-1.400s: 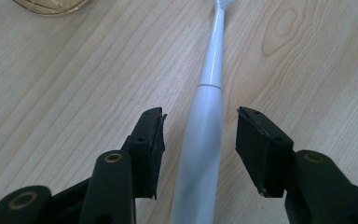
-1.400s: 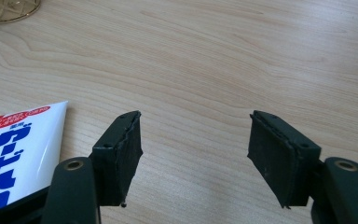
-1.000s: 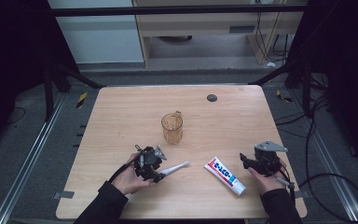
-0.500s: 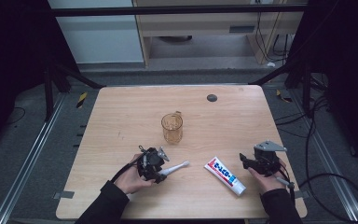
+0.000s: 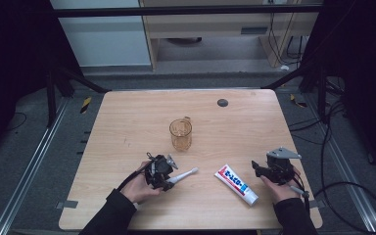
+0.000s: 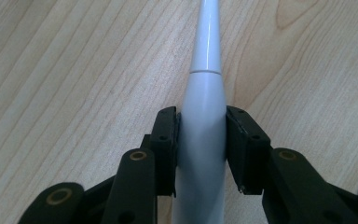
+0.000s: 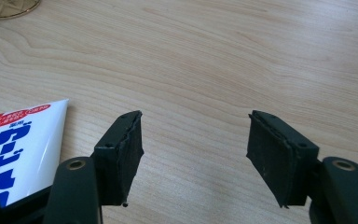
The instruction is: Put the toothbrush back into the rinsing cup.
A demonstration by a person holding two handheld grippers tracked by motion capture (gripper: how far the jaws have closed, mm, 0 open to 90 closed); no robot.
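Having just been closing, my left gripper (image 6: 201, 140) now pinches the toothbrush (image 6: 201, 116) by its thick handle, flat on the table (image 5: 127, 122), head pointing away toward the toothpaste (image 5: 236, 184), while my right gripper (image 7: 193, 154) gapes empty.

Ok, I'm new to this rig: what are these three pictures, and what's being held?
A person holds a two-jaw tool in each hand at a wooden table. One camera looks down from above; one rides on each tool, looking along its black jaws. The left gripper has just been closing, and its pads now sit against a white toothbrush. The right gripper stands open on nothing, beside a toothpaste tube. An amber cup stands mid-table.
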